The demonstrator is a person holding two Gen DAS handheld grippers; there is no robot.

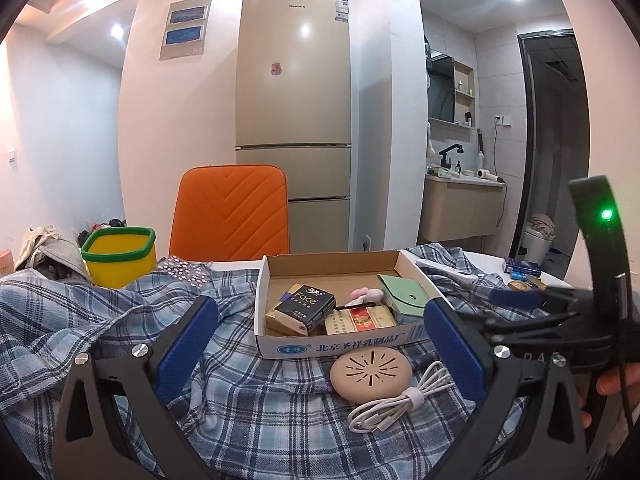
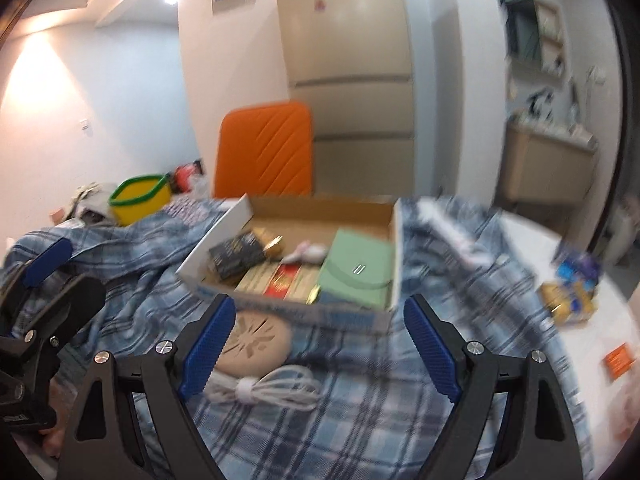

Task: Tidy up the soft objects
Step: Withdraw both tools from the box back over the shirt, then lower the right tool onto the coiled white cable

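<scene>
Nearest the lens, the left gripper point(image 1: 320, 344) stands with its blue pads spread wide and nothing between them, poised low over the plaid shirt point(image 1: 248, 408) that lies rumpled across the table; the right gripper point(image 2: 316, 344) is likewise gaping and empty, tipped down toward the same cloth, its picture smeared; taking the cardboard box point(image 1: 338, 342) as the landmark, the shirt spreads beneath it and out to every side, bunched in thick folds to the box's left and thinner to its right; just in front of the box sits a round beige disc point(image 1: 370, 372) with slits cut in its top, and touching that, nearer the grippers, a coiled white cable point(image 1: 394, 408); both rest on the shirt; inside the box lie a black packet point(image 1: 308, 306), a green pouch point(image 1: 402, 294) and a small pink plush point(image 1: 366, 294); behind the box's left corner stands a yellow bin point(image 1: 120, 254) with a green rim; I'd judge the shirt light, limp and prone to drag whatever sits on it, so the box, disc and cable want clearing first; a raised fold or hem to the box's left looks the surest place to pinch, one gripper per edge; the plush should squash easily, and a grip across its middle seems best.
</scene>
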